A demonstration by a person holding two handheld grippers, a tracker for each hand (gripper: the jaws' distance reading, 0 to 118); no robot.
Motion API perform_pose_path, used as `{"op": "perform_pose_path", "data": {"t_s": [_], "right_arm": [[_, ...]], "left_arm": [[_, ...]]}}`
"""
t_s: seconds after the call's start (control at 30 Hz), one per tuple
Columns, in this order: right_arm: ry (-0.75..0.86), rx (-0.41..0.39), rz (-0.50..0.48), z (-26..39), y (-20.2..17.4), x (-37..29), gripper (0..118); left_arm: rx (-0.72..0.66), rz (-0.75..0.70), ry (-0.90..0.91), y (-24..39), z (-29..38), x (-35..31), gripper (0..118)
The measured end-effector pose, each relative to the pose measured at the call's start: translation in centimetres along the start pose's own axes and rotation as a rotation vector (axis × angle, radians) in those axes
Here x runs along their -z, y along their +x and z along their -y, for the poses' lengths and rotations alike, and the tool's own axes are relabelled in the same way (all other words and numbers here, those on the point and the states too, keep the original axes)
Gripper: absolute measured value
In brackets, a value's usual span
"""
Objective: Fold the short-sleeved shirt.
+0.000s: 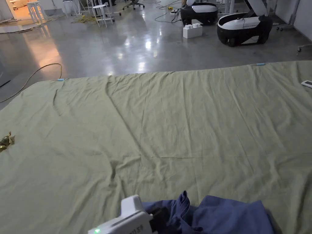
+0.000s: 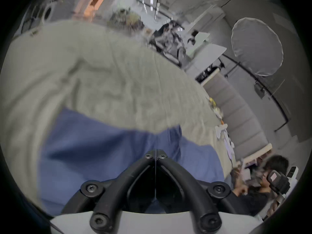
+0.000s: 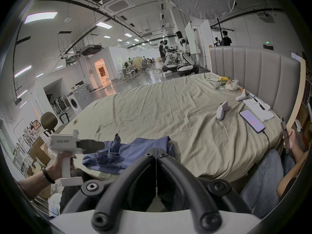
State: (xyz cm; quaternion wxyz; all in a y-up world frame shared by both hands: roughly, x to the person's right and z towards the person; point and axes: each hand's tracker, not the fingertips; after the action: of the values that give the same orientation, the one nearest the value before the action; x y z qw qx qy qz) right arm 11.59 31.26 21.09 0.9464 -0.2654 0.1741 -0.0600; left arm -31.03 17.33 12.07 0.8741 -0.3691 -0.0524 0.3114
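Observation:
A crumpled blue short-sleeved shirt (image 1: 219,216) lies on the green bed sheet (image 1: 170,122) at the near edge, with one fold standing up. My left gripper (image 1: 160,217) is at the shirt's left end. In its own view the left gripper (image 2: 155,153) has its jaws together over the blue cloth (image 2: 101,149), with nothing seen between them. The right gripper view shows the left gripper (image 3: 103,144) level beside the raised fold of the shirt (image 3: 135,149). My right gripper (image 3: 156,150) is shut and empty, hanging just before the bed's near edge.
By the grey headboard (image 3: 253,72) lie a phone on a cable (image 3: 252,121), two white controllers (image 3: 222,110), papers and wrappers. A seated person (image 3: 270,175) holds a phone at the right. Wheeled robots (image 1: 243,26) stand on the floor beyond the bed.

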Motion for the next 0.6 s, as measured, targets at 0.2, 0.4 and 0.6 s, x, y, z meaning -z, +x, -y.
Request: {"op": "perform_pose_path", "data": {"t_s": [0.2,0.4,0.6], "right_arm": [[-0.008,0.006,0.027,-0.3,0.0,-0.6,0],[-0.02,-0.005,0.01,-0.4,-0.4,0.2,0],[-0.053,-0.017,-0.038,0.1,-1.1,1.3,0]], "left_arm": [[0.065,0.011,-0.094,1.4,3.3,4.6,0],[0.09,0.082,0.018,-1.3,-1.1,-2.1,8],[-0.1,-0.08,0.089,-10.5,-3.4,-7.3,101]]}}
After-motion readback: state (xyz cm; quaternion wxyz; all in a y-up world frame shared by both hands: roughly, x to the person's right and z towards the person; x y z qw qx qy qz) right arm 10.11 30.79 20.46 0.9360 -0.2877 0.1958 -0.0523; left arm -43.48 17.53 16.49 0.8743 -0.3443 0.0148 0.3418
